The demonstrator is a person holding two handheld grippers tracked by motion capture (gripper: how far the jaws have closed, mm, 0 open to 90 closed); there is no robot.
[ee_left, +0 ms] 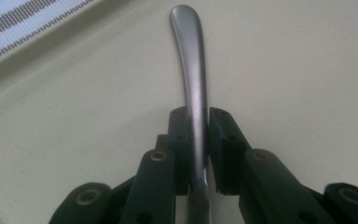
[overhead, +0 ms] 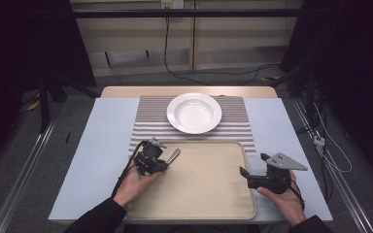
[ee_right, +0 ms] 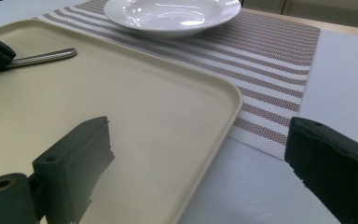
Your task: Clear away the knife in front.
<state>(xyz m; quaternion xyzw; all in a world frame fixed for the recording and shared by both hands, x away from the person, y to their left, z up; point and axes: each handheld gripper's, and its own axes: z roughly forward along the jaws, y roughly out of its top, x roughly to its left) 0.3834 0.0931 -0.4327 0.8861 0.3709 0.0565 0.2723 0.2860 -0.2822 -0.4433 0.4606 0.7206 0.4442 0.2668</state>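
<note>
A metal utensil (ee_left: 193, 70) points its rounded handle away from me over the beige tray (ee_left: 284, 70); its head is hidden behind the jaws. My left gripper (ee_left: 198, 126) is shut on the utensil's shaft. From above, the left gripper (overhead: 165, 163) sits at the tray's (overhead: 199, 194) near-left corner with the utensil (overhead: 174, 155) sticking out to the upper right. My right gripper (overhead: 253, 164) is open over the tray's right edge, nothing between its jaws. In the right gripper view the open right gripper (ee_right: 200, 135) straddles the tray rim (ee_right: 223, 100), and the utensil (ee_right: 46, 57) shows far left.
A white deep plate (overhead: 194, 112) stands on a striped placemat (overhead: 145, 126) behind the tray. Plate (ee_right: 168, 14) and placemat (ee_right: 270, 56) lie beyond the right gripper. The pale blue table cover (overhead: 102, 141) runs along both sides; cables trail on the floor behind.
</note>
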